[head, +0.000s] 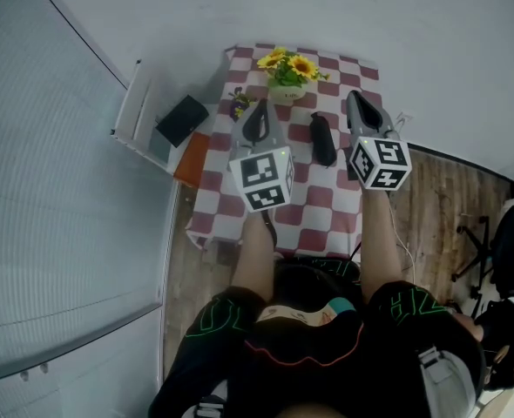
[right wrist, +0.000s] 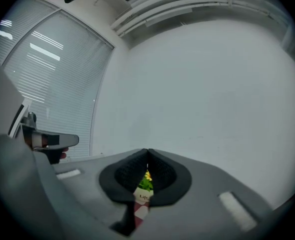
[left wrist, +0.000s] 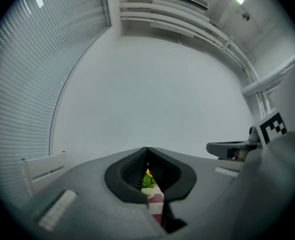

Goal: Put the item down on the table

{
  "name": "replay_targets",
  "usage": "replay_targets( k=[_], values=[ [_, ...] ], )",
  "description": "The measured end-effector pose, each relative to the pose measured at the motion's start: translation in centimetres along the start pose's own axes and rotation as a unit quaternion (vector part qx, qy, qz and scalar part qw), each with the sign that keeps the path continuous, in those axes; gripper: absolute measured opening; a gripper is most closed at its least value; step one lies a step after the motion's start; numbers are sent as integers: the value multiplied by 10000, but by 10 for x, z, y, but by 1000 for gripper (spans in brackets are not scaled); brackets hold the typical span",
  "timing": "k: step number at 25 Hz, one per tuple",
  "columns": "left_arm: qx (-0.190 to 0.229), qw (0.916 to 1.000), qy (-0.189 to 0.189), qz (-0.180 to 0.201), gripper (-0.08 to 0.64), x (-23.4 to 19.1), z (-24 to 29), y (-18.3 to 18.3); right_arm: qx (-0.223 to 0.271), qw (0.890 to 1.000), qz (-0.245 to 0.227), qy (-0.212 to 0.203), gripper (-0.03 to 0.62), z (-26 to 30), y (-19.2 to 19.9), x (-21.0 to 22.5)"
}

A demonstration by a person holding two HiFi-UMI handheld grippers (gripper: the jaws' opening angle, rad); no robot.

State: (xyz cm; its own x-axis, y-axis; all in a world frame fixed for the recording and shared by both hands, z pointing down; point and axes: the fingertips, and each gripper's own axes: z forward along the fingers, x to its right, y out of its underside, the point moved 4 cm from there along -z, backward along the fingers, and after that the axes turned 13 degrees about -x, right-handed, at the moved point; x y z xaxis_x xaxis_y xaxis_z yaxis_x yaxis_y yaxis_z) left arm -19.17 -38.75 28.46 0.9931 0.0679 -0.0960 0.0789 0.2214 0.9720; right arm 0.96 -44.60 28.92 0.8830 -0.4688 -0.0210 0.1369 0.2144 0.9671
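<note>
A long black item (head: 323, 138) lies on the red-and-white checked table (head: 320, 200), between my two grippers and touched by neither. My left gripper (head: 260, 104) hovers over the table's left half, jaws shut and empty. My right gripper (head: 354, 97) is held over the right half, also shut with nothing in it. In the left gripper view the pads (left wrist: 137, 170) meet at the tip of the left gripper (left wrist: 147, 150). In the right gripper view the right gripper (right wrist: 147, 152) is closed the same way. A pot of sunflowers (head: 289, 72) shows through both gaps.
The sunflower pot (left wrist: 148, 182) (right wrist: 144, 186) stands at the table's far edge, with a small purple thing (head: 238, 104) to its left. A white rack (head: 144, 116) holding a black object (head: 183, 120) stands left of the table. A plain wall is behind, and a tripod (head: 479, 233) stands on the wooden floor at right.
</note>
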Motion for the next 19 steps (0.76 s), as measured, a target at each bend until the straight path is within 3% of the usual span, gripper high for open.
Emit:
replay_targets(
  k=[13, 19],
  values=[
    [-32, 10000, -66, -44, 9, 4, 7, 8, -178, 9998, -114, -46, 3, 5, 7, 7],
    [33, 9986, 520, -88, 9, 11, 13, 5, -118, 9997, -183, -82, 3, 11, 2, 6]
  ],
)
